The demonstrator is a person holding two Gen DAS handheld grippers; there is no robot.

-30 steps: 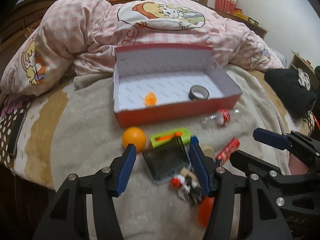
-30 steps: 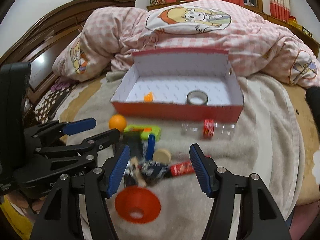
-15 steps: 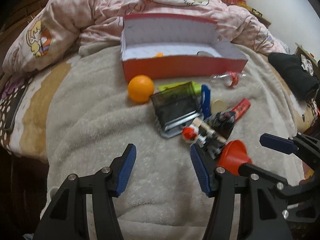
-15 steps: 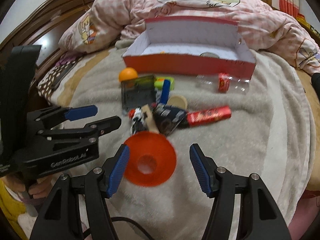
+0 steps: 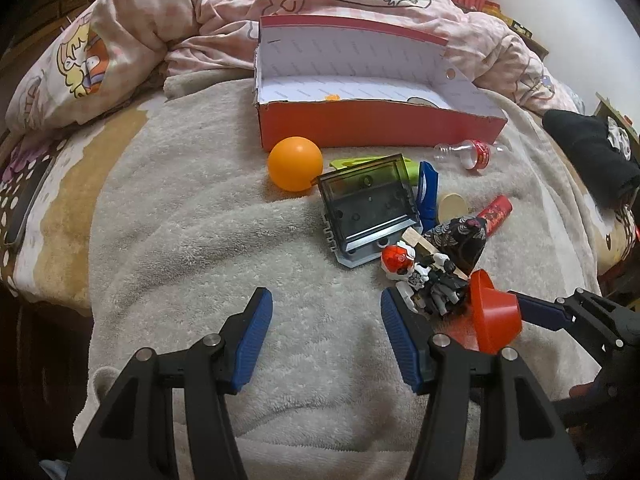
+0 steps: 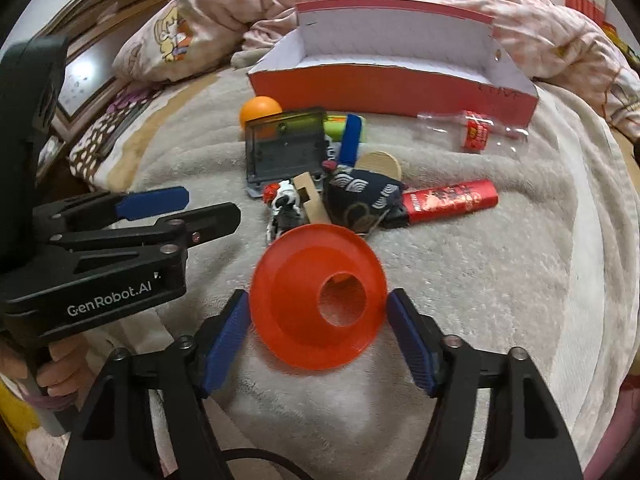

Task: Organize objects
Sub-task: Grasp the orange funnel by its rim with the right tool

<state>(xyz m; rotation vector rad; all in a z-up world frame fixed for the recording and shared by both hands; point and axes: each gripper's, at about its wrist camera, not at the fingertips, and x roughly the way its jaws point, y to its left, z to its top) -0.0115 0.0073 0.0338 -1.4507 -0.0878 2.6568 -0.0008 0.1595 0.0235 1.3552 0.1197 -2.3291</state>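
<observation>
Red funnel point(image 6: 316, 296) is framed dead ahead between the spread jaws of the right gripper point(image 6: 318, 328), wide mouth facing it, pads not seen pinching yet; the pile and red box point(image 6: 392, 92) lie beyond it; left gripper point(image 5: 326, 330) is held spread and empty beside it

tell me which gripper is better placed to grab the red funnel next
Right. The right gripper is open with the red funnel between its fingers. The left gripper is open over bare blanket, funnel off to its side.
</observation>
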